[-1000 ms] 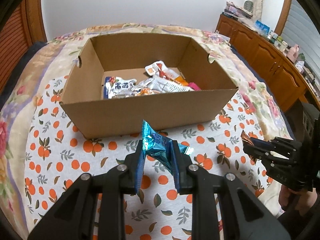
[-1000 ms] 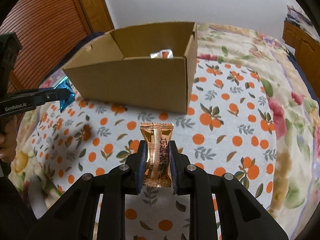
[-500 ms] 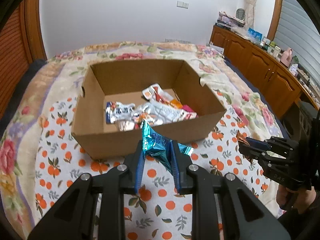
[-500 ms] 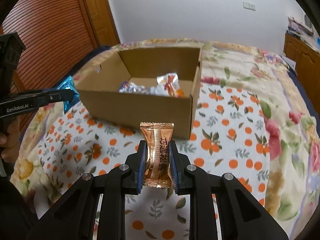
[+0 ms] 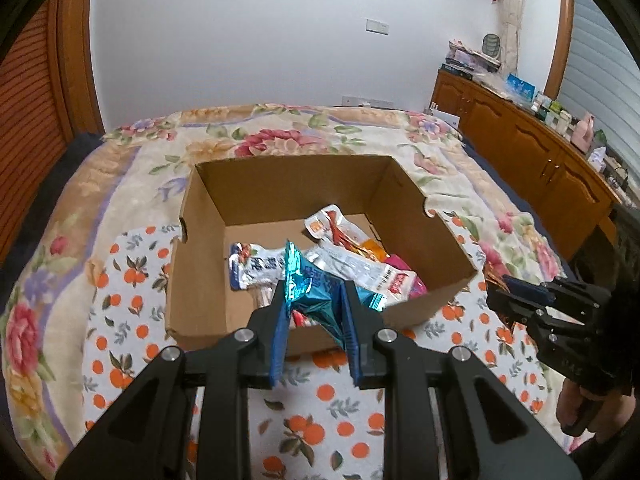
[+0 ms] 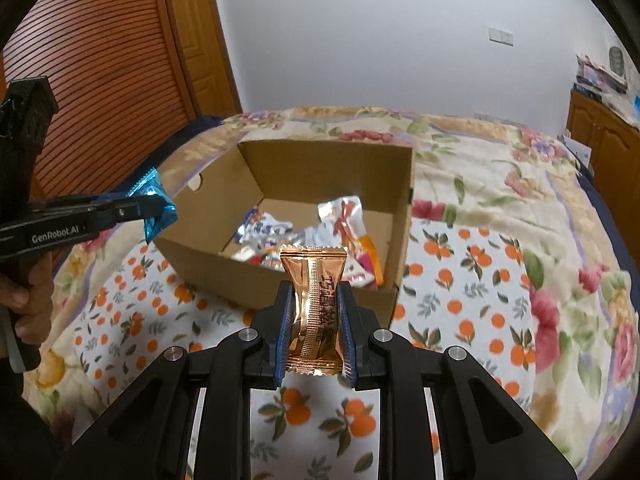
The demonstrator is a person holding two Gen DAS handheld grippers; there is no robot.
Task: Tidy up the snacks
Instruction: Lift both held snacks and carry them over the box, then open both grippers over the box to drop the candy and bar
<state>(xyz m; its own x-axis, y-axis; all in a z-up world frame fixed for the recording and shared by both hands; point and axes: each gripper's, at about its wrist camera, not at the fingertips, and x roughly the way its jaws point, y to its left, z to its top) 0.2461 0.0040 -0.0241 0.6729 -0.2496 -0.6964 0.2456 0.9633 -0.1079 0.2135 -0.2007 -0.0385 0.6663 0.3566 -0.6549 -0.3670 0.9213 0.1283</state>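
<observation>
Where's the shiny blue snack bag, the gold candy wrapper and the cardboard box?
Shiny blue foil snack bag (image 5: 314, 294), left wrist view, on its crumpled middle.
Gold foil candy wrapper (image 6: 316, 300), right wrist view, on its printed centre strip.
Brown open cardboard box (image 6: 328, 172), right wrist view, on its inner back wall.

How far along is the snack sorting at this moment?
Done: several packets already lie in the cardboard box. In hand: the left tool is shut on a blue packet, the right tool on a copper packet, both short of the box. Left: dropping those two in. No other loose snacks show on the bedspread.
</observation>
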